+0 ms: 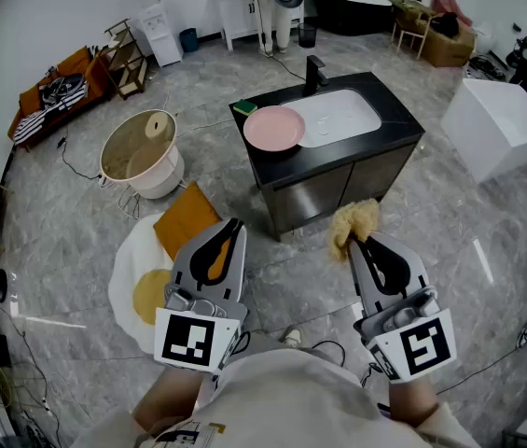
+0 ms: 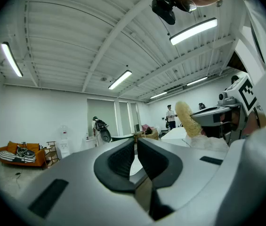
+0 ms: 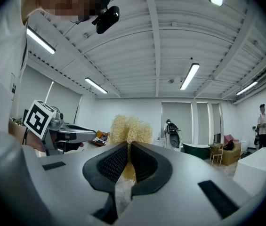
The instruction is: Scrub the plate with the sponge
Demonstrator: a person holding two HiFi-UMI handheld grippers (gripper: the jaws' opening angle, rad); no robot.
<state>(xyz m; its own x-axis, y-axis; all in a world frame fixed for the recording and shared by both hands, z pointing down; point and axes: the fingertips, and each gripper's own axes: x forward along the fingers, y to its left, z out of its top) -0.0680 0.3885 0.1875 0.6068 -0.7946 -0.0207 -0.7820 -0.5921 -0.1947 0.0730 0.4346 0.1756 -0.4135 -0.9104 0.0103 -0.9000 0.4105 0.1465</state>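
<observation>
We hold both grippers level, well short of the counter (image 1: 389, 129). The right gripper (image 1: 356, 243) has its jaws closed on the yellow, fibrous sponge (image 1: 356, 218), which sticks out past their tips. The left gripper (image 1: 234, 224) has its jaws almost together, with nothing between them. The pink plate (image 1: 274, 129) lies on the black counter, overlapping the left edge of the white sink (image 1: 342, 115), far from both grippers.

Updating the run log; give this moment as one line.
left hand-held gripper: shut, empty | right hand-held gripper: shut on yellow sponge | plate: on counter, not reached
</observation>
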